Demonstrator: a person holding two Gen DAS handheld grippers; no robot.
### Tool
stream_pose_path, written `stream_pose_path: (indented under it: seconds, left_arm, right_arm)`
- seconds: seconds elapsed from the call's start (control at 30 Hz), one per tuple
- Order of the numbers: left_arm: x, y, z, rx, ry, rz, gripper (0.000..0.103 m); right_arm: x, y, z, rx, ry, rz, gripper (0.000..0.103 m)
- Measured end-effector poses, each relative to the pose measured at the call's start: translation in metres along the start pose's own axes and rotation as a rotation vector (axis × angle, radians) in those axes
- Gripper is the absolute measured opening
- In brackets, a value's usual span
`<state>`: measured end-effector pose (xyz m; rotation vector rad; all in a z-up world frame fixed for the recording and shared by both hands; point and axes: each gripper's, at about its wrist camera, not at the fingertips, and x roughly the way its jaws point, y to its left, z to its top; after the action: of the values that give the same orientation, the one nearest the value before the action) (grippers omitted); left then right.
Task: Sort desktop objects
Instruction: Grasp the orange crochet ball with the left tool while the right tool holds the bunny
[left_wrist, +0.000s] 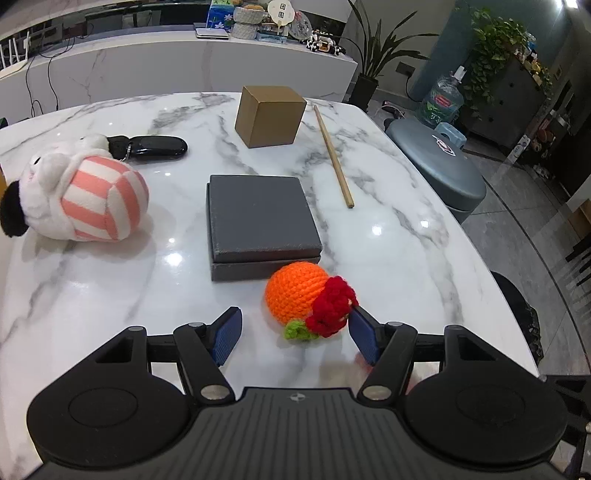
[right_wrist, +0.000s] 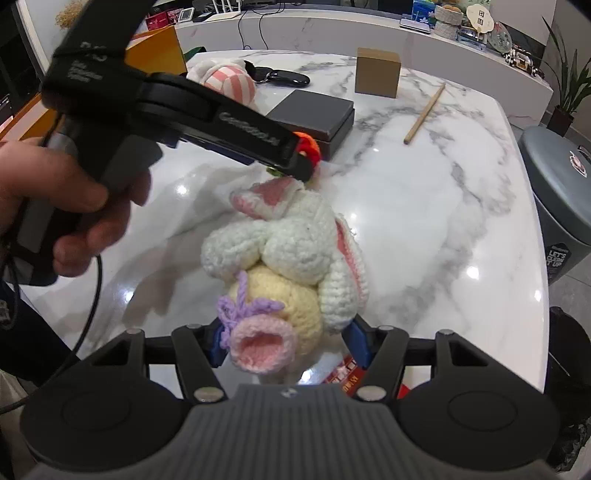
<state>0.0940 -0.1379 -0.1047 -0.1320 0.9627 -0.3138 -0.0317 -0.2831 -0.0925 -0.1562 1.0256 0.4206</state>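
left tongs: the left gripper (left_wrist: 293, 334) stands wide over the marble table (left_wrist: 388, 236), its blue pads (left_wrist: 225, 336) apart and pressing nothing.
crochet orange: the crochet orange (left_wrist: 295, 297) with a red flower and green leaf lies on the table just ahead of the gap, nearer the right-hand pad; the red flower reaches that pad's tip, contact cannot be told.
right tongs: the right gripper (right_wrist: 288, 345) is closed on the crochet bunny (right_wrist: 291, 266); its cream body fills the gap between both pads, white head and pink-lined ears stretching forward.
grey box: the grey box (left_wrist: 258, 225) sits just behind the orange.
farther things: striped plush (left_wrist: 77, 195) at left, black key fob (left_wrist: 151, 147) behind it, cardboard box (left_wrist: 269, 115) at the far edge, wooden stick (left_wrist: 333, 157) to its right.
hand: a hand (right_wrist: 74, 206) grips the left tool's handle in the right wrist view.
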Motion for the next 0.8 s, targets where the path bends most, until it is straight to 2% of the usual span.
stream_pose_path:
  seconds: [0.1, 0.3, 0.53, 0.6, 0.8]
  left_arm:
    - [0.006, -0.002, 0.002, -0.010, -0.008, 0.007, 0.075]
    - [0.014, -0.004, 0.006, -0.092, -0.031, -0.030, 0.077]
    - [0.018, -0.010, 0.007, -0.089, -0.069, 0.014, 0.079]
    - [0.018, -0.012, 0.007, -0.062, -0.070, 0.041, 0.066]
    - [0.014, -0.013, 0.005, -0.016, -0.054, 0.092, 0.063]
  right_arm:
    - [0.000, -0.001, -0.001, -0.001, -0.003, 0.002, 0.063]
    - [0.001, -0.001, -0.001, 0.003, -0.005, 0.007, 0.064]
    - [0.002, -0.002, -0.001, 0.003, -0.006, 0.013, 0.064]
    - [0.002, -0.003, -0.001, 0.005, -0.007, 0.015, 0.064]
    - [0.002, -0.003, -0.001, 0.004, -0.008, 0.012, 0.064]
